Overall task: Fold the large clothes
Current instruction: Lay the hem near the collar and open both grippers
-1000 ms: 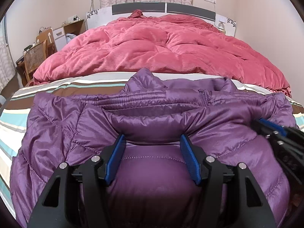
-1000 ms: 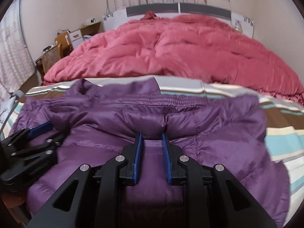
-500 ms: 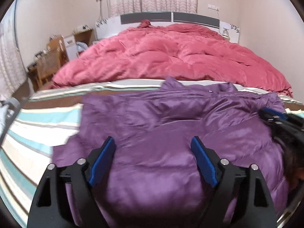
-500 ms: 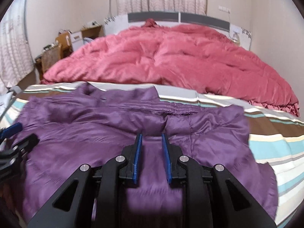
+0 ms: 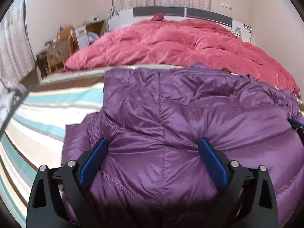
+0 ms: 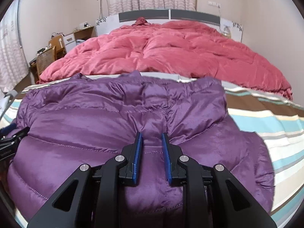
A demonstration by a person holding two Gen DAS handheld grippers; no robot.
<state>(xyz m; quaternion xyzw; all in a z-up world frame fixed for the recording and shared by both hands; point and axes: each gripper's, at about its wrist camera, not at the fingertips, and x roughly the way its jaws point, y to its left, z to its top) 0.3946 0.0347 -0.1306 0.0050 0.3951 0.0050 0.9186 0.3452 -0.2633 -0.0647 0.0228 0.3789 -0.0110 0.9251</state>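
Left jaws wide astride the purple jacket [image 5: 171,114], right jaws pinching it.

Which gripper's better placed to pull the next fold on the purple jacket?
Right, probably. The right gripper already pinches a fold of the purple down jacket. The left gripper has just been opening, pads clear of the fabric.

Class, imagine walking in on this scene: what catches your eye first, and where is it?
A shiny purple jacket fills the near end of the striped bed. Behind it a rumpled pink quilt covers the bed up to the headboard.
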